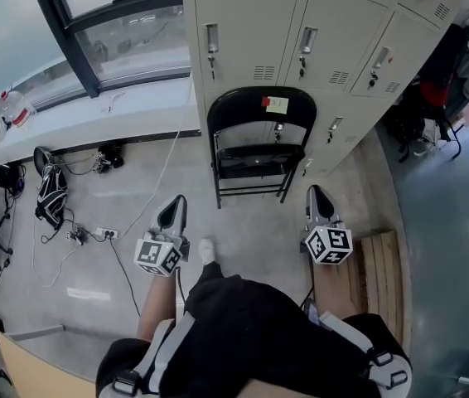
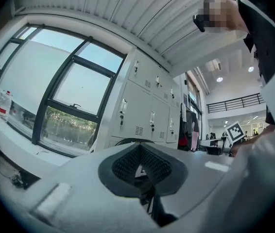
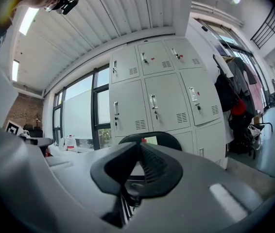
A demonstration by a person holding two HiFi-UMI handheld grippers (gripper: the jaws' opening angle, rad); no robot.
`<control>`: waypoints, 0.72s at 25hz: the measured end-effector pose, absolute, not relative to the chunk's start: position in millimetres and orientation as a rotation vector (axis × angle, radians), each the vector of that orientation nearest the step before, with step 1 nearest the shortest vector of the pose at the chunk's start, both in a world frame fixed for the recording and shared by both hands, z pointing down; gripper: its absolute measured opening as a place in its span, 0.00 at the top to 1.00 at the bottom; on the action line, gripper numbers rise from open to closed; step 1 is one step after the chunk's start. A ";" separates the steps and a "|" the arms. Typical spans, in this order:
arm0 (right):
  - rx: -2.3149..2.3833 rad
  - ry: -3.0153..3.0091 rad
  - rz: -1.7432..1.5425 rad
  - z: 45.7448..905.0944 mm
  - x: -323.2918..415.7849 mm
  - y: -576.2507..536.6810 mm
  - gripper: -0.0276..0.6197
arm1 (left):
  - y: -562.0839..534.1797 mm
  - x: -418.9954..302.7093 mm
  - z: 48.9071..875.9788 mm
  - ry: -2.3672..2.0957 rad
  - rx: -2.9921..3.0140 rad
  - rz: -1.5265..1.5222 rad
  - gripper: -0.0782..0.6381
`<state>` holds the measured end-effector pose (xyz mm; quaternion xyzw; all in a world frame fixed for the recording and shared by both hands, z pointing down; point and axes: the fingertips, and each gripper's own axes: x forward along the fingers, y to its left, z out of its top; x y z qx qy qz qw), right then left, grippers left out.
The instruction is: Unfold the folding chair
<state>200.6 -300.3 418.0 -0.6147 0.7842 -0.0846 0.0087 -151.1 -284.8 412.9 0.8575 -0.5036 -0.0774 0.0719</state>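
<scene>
- Between the jaws of the left claw (image 2: pixel 138 147) nothing is sitting; the ribbed pads are pressing together, clenched on air.
- Across from it, the right claw (image 3: pixel 138 147) is clenching as well, its jaws meeting with nothing caught between them.
- Both claws are pointing level and side by side, well apart, and the person's white shoe (image 1: pixel 208 249) is showing on the floor between them.
- Ahead of both claws, midway between the lines they are pointing along, the folding chair (image 1: pixel 259 114) is standing on the floor, and neither claw is touching it.
- A yellow note (image 1: pixel 277 104) is sticking to the chair's black backrest, with the seat showing below it.
- Just behind the chair, grey lockers (image 1: pixel 301 31) are rising.
- Off to the left of the left claw, a power strip (image 1: pixel 106 233) and a black bag (image 1: pixel 50 193) are lying on the floor below the window sill (image 1: pixel 77 118).
- Just beside the right claw, on its right, a wooden pallet (image 1: pixel 381 276) is lying on the floor.
</scene>
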 end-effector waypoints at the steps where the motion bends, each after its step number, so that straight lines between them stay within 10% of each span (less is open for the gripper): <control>1: -1.921 2.448 -0.256 415.0 193.8 -313.5 0.92 | -301.3 -155.7 408.8 -1.502 2.595 -0.240 0.89; 18: -2.088 2.289 -0.348 420.0 144.4 -403.6 0.93 | -461.8 -172.4 429.9 -1.190 2.717 -0.144 0.89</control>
